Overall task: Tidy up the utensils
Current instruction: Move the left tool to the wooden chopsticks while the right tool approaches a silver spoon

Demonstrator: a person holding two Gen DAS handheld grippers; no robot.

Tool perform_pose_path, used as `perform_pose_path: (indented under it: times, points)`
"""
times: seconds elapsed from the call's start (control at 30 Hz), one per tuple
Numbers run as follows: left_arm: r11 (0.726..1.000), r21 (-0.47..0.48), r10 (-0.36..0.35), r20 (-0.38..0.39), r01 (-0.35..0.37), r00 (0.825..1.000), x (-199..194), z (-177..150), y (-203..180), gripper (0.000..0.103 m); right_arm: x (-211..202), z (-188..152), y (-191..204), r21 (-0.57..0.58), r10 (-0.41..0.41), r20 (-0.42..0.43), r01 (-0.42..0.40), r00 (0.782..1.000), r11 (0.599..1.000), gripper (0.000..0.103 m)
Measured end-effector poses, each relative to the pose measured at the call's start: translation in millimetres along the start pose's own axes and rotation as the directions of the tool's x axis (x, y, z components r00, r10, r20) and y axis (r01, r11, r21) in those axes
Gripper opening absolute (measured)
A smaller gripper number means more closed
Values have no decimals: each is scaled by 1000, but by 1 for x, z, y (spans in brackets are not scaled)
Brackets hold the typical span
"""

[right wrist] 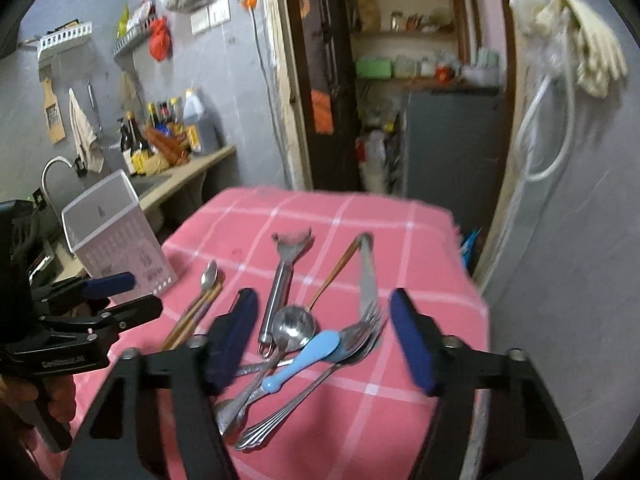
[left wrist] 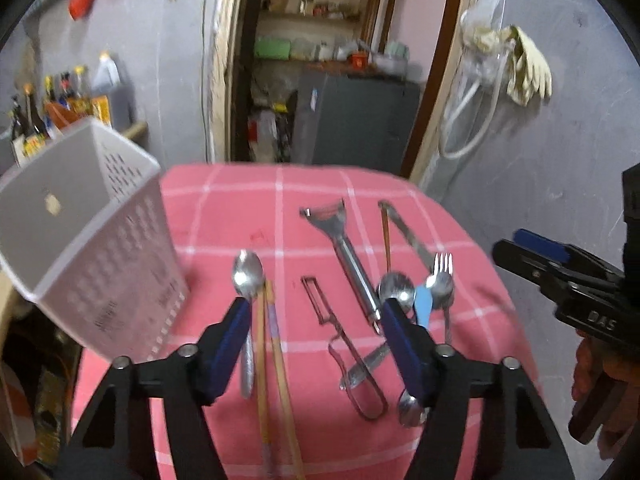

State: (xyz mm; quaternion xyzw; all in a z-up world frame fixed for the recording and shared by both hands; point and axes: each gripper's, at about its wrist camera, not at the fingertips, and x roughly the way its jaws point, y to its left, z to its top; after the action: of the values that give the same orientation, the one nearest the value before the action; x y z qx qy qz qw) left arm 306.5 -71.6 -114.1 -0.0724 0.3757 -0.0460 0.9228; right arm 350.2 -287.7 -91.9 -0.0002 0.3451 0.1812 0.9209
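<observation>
Loose utensils lie on a pink checked tablecloth (left wrist: 224, 208). A steel spoon (left wrist: 248, 276) and wooden chopsticks (left wrist: 276, 364) lie on the left. Two peelers (left wrist: 344, 248) lie in the middle. On the right are a knife (left wrist: 408, 236), a fork (left wrist: 440, 280) and a light-blue spoon (left wrist: 423, 304). A white perforated utensil holder (left wrist: 92, 248) stands upright at the cloth's left edge. My left gripper (left wrist: 316, 320) hangs open above the peelers, holding nothing. My right gripper (right wrist: 324, 304) is open over the piled ladle (right wrist: 294, 326), blue spoon (right wrist: 308, 354) and forks (right wrist: 360, 332), apart from them.
A counter with a sink, a tap (right wrist: 54, 168) and several bottles (right wrist: 160, 136) runs along the left wall. Beyond the table a doorway opens onto shelves and a dark cabinet (left wrist: 356, 116). Gloves (left wrist: 528, 68) and hoses hang on the right wall. A hand (left wrist: 592, 376) holds the right gripper.
</observation>
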Motion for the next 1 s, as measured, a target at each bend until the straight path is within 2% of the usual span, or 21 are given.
perform_pose_path:
  times: [0.07, 0.13, 0.37, 0.47, 0.73, 0.9, 1.0]
  points:
    - [1000, -15, -6, -53, 5, 999, 15, -3, 4, 52, 18, -6, 0, 5, 33, -45, -33, 998, 999, 40]
    - [999, -34, 0, -89, -3, 996, 27, -5, 7, 49, 32, -11, 1, 10, 58, -81, -57, 995, 998, 33]
    - [996, -89, 5, -200, -23, 980, 59, -11, 21, 48, 76, -23, 0, 29, 128, -183, -124, 975, 992, 31]
    - [993, -113, -9, -242, -19, 970, 72, -10, 26, 41, 91, -24, 2, 33, 148, -216, -144, 965, 989, 30]
    - [993, -118, -56, -248, 27, 967, 77, 0, 28, 37, 114, -22, 2, 13, 184, -290, -188, 939, 982, 28]
    - [994, -111, -54, -274, 25, 960, 80, 2, 34, 37, 120, -20, 1, 11, 200, -308, -206, 930, 978, 28]
    - [990, -142, -54, -287, 13, 956, 82, 4, 39, 37, 121, -20, 0, 6, 207, -315, -216, 926, 976, 28]
